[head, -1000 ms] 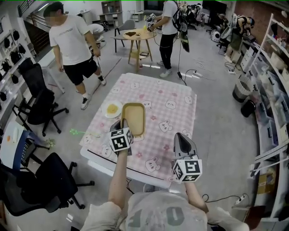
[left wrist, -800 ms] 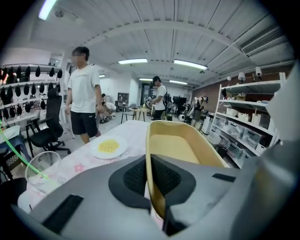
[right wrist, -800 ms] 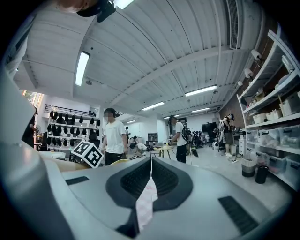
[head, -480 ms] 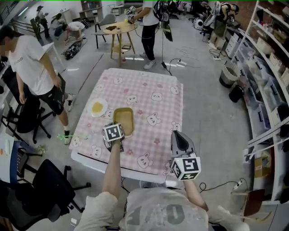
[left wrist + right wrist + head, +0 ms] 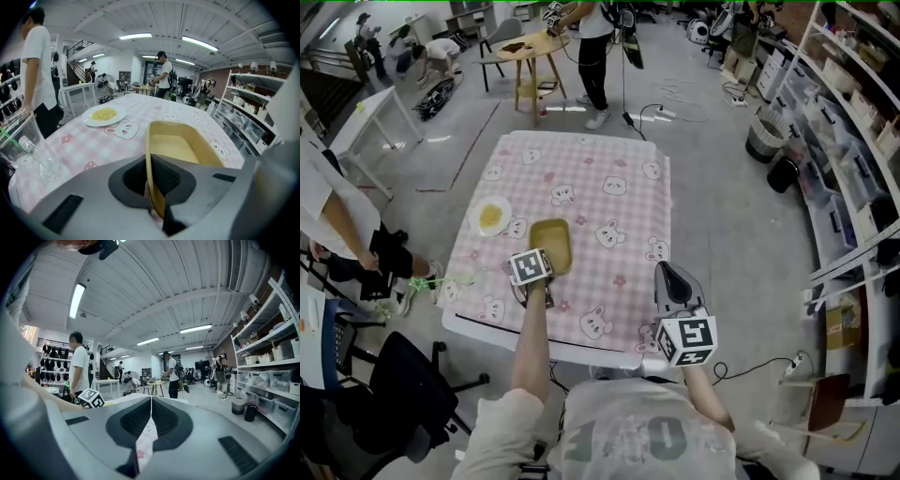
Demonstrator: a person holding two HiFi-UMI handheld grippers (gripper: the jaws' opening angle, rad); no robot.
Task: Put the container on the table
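Observation:
A yellow rectangular container lies on the pink checked tablecloth, near the front left. My left gripper is shut on the container's near rim. In the left gripper view the thin yellow wall runs between the jaws and the empty container stretches ahead. My right gripper hovers at the table's front right, shut, with nothing between its jaws. In the right gripper view its jaws meet in a closed line.
A white plate of yellow food sits left of the container. A clear plastic cup stands near the table's left edge. A person stands left of the table. A black chair is at the lower left, shelves at the right.
My left gripper has come down with the container onto the cloth. The right gripper has barely shifted. The head view has swung, and the person at the left now shows lower in it.

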